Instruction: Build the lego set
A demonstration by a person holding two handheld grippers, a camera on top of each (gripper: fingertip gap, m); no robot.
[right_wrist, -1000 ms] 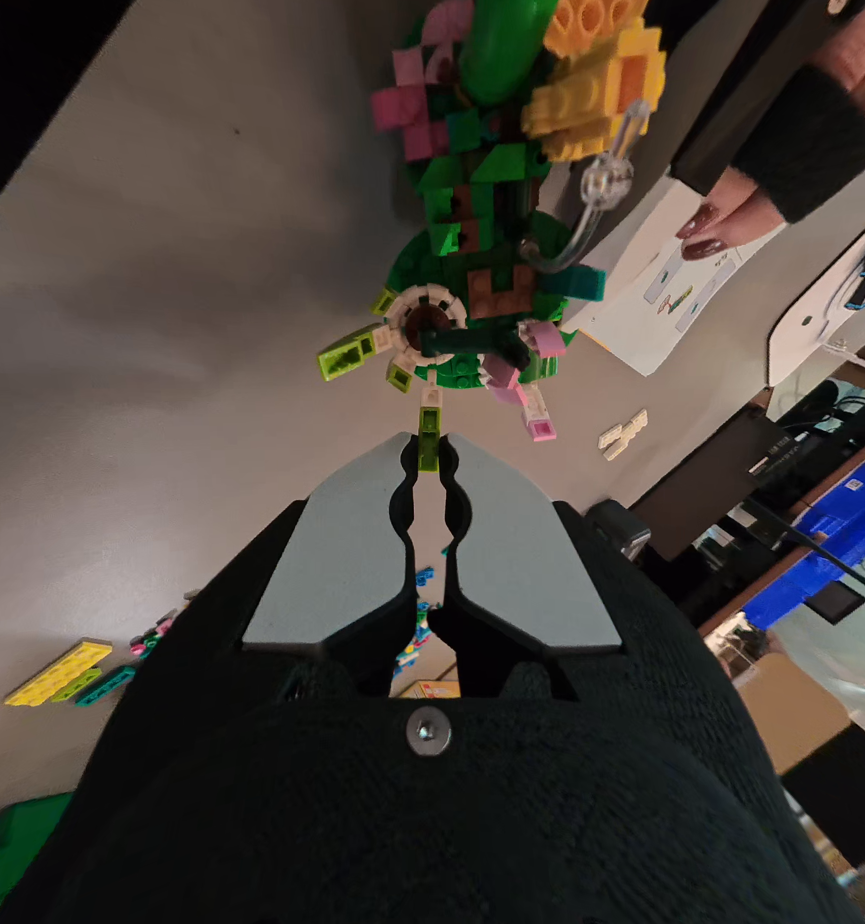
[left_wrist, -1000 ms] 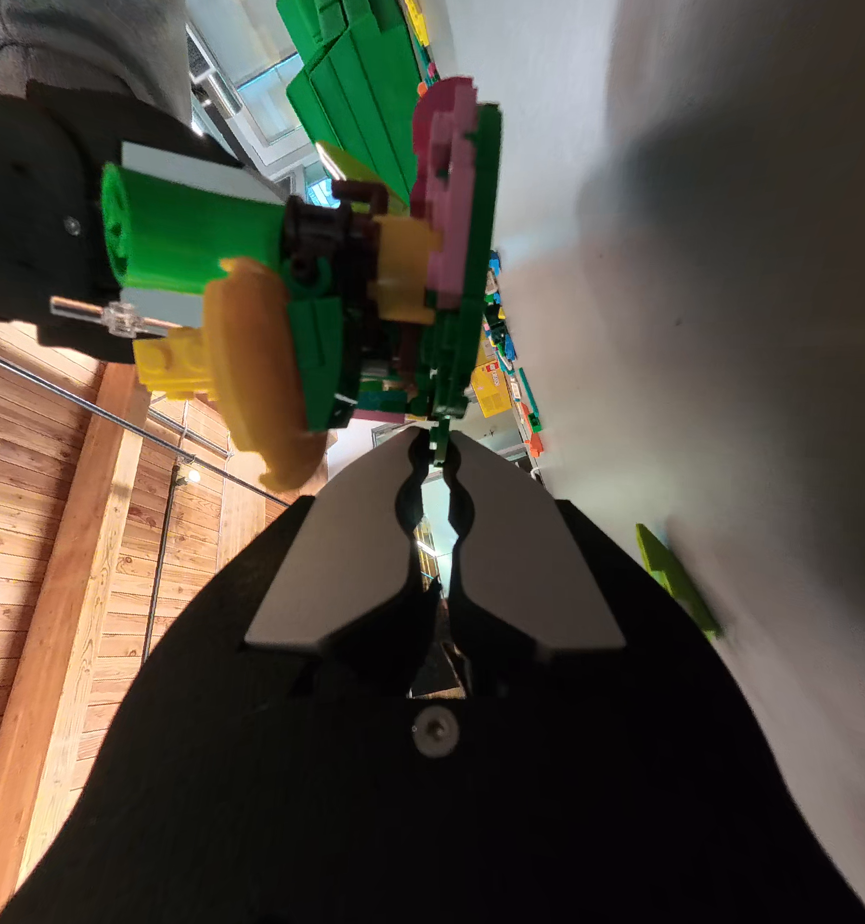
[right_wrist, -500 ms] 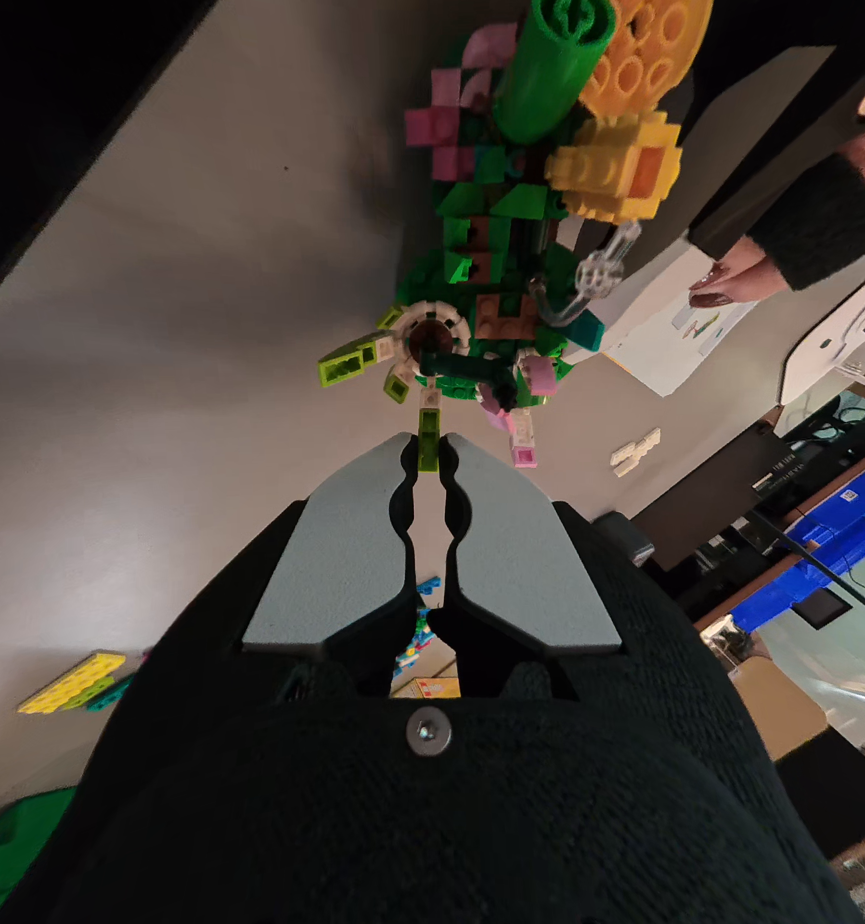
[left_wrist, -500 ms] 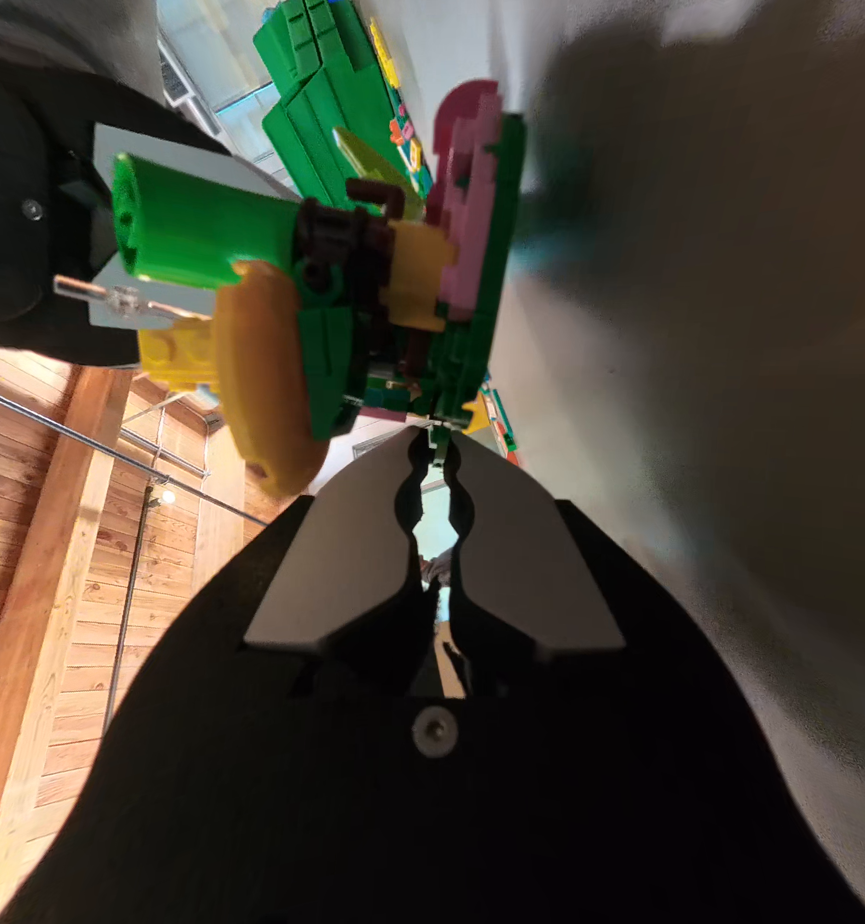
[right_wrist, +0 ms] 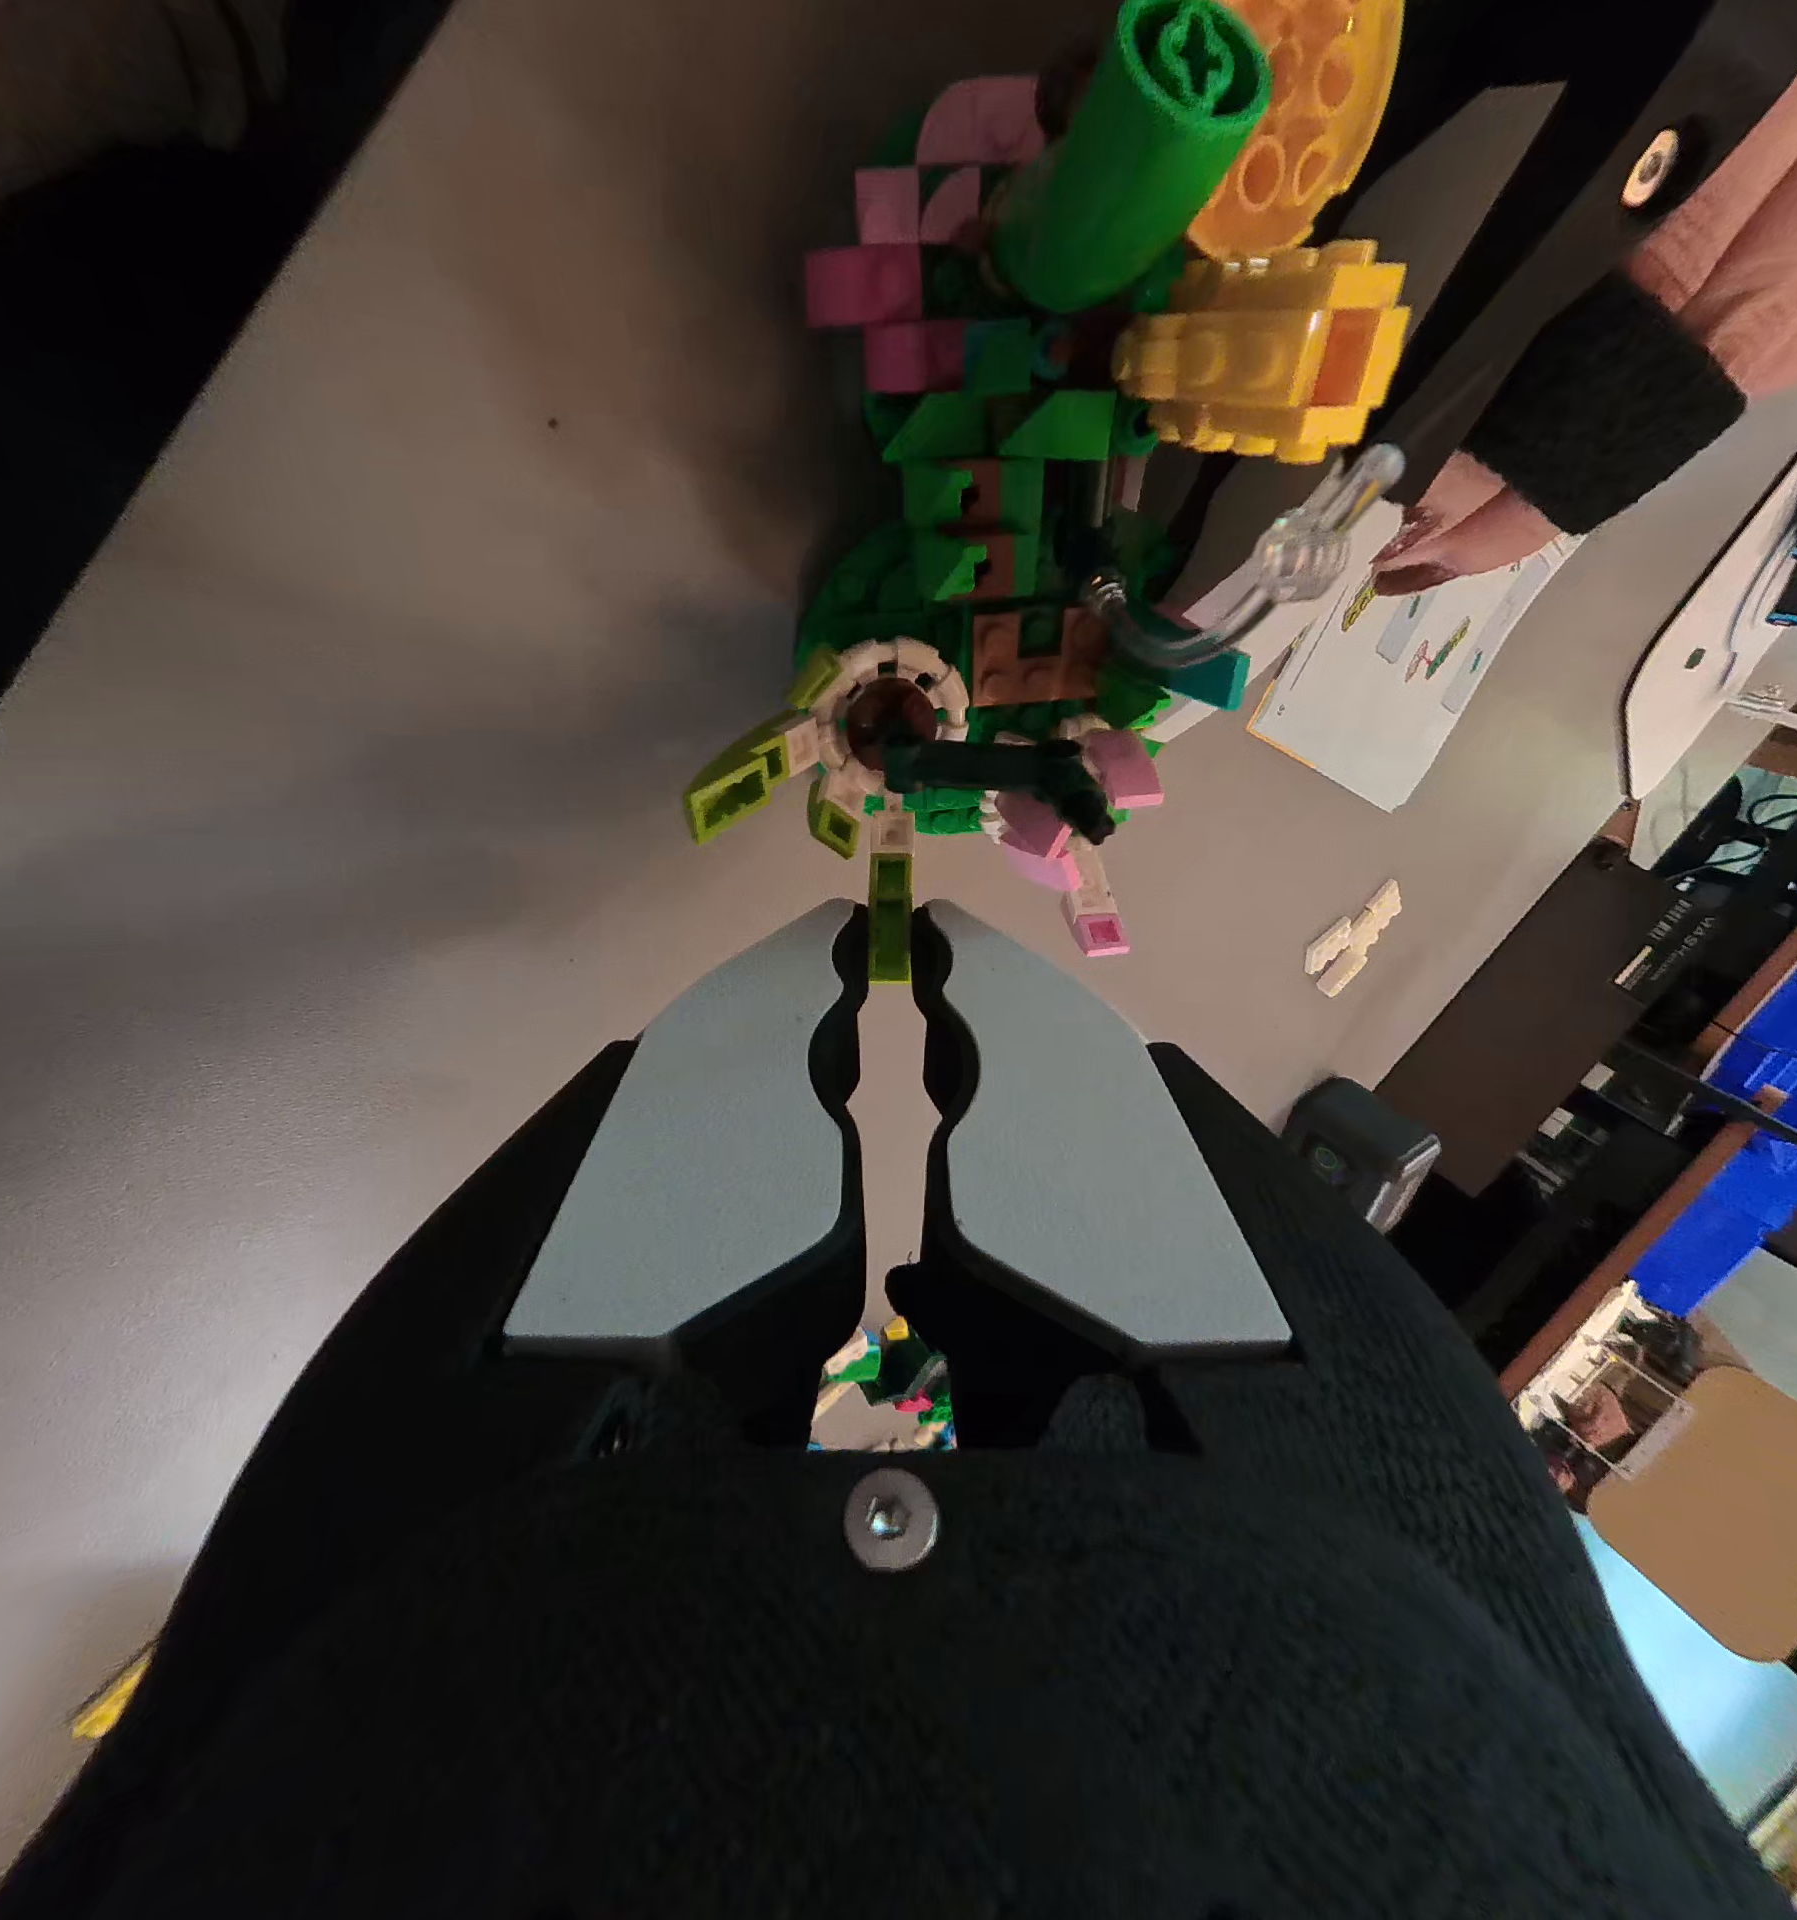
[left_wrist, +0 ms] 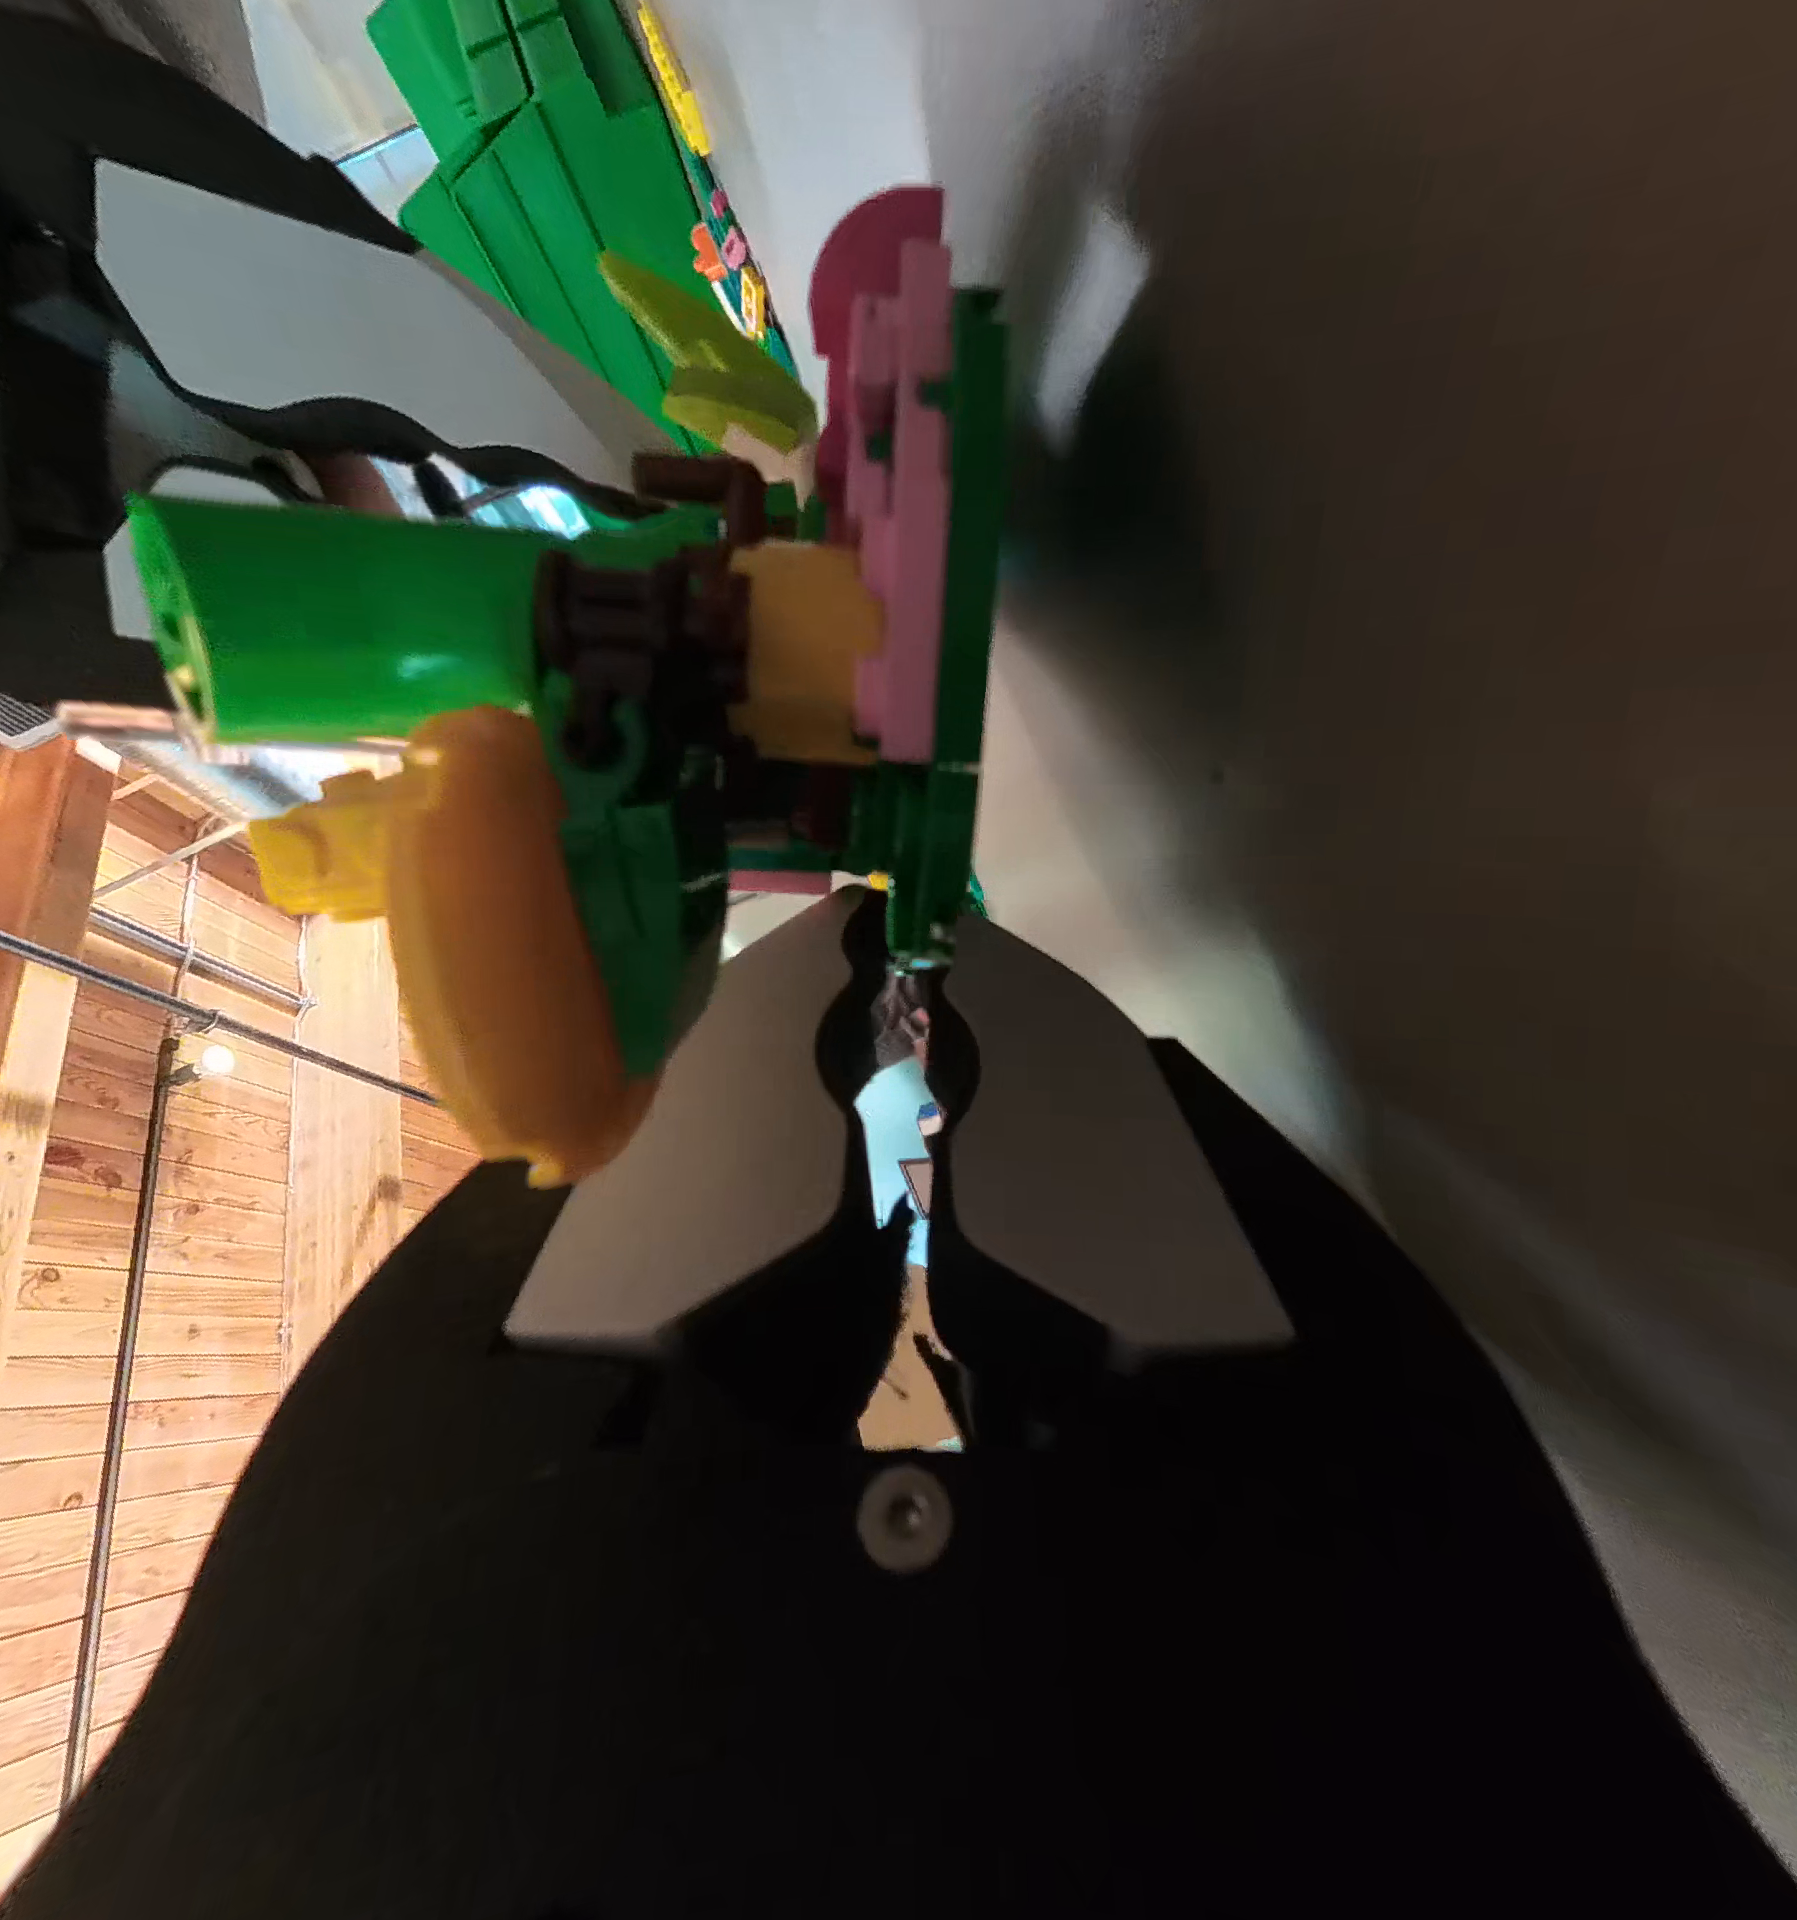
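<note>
The lego build [left_wrist: 665,665] is a green base plate with pink petals, a green cylinder, yellow and orange flower parts and a clear rod. My left gripper [left_wrist: 915,925] is shut on the edge of its green base plate [left_wrist: 961,582] and holds it off the table. In the right wrist view the build [right_wrist: 1039,499] hangs ahead, with a white ring of lime petals [right_wrist: 873,717] on its underside. My right gripper [right_wrist: 889,920] is shut on one lime petal piece [right_wrist: 889,904] that joins that ring.
Green lego plates [left_wrist: 551,197] lie far on the grey table [right_wrist: 354,727]. An instruction sheet [right_wrist: 1393,686], a person's hand [right_wrist: 1445,530], a small white lego piece [right_wrist: 1356,935] and a dark device [right_wrist: 1361,1164] lie right of the build. Yellow pieces [right_wrist: 109,1704] lie at lower left. The left gripper's tips are roughly 7 centimeters from the right gripper's.
The build has come closer to both cameras and tilted somewhat. Both grippers have kept their hold.
</note>
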